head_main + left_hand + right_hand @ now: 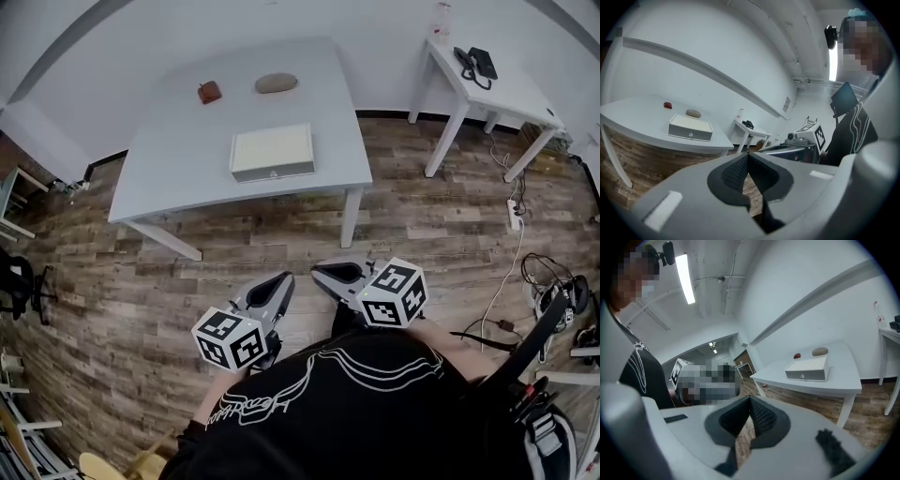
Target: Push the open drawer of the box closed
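Observation:
The white box (272, 153) lies near the front edge of the grey table (178, 141), its drawer front with a small knob facing me. It also shows in the left gripper view as the box (690, 127) and in the right gripper view as the box (807, 369). The drawer front looks level with the box's body. Both grippers hang close to my body, well short of the table. My left gripper (281, 281) is shut with nothing in it, its pads meeting at the tip (748, 153). My right gripper (323, 272) is likewise shut and empty (750, 398).
A small red-brown object (209, 91) and a grey oval object (276, 82) lie at the table's far side. A second white table (506, 89) with a black phone (475, 63) stands to the right. Cables and a power strip (513, 213) lie on the wooden floor.

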`<state>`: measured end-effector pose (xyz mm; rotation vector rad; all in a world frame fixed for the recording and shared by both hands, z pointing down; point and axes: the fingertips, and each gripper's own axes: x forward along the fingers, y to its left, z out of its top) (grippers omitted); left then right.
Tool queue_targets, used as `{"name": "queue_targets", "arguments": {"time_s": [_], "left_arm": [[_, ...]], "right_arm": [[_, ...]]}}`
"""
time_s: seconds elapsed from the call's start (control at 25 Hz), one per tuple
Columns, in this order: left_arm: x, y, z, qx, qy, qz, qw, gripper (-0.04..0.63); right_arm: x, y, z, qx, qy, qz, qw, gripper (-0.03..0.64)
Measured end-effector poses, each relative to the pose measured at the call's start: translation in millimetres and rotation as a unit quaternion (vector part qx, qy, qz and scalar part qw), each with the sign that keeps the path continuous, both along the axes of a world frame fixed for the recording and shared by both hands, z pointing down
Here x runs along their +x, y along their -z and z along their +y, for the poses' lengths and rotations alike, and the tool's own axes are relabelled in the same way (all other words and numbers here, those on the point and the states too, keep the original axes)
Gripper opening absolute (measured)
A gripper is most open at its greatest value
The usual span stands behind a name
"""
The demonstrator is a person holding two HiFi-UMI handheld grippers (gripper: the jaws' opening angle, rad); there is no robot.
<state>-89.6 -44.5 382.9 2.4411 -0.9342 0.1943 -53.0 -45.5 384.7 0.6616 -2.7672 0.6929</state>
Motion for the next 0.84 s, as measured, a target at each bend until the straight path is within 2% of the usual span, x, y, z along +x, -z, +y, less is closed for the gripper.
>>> {"name": "queue_targets", "arguments": {"time_s": [0.44, 0.84], "left_arm": [[1, 15, -2, 0.024, -0.004, 0.010, 0.9997, 0.008], [-5, 15, 2, 0.024, -0.006, 0.012, 0.9996, 0.007]], "right_arm": [[2, 11, 6, 0.020, 0.002, 0.016, 1.000, 0.008], [-5, 11, 11, 0.022, -0.003, 0.017, 1.000, 0.008]]}}
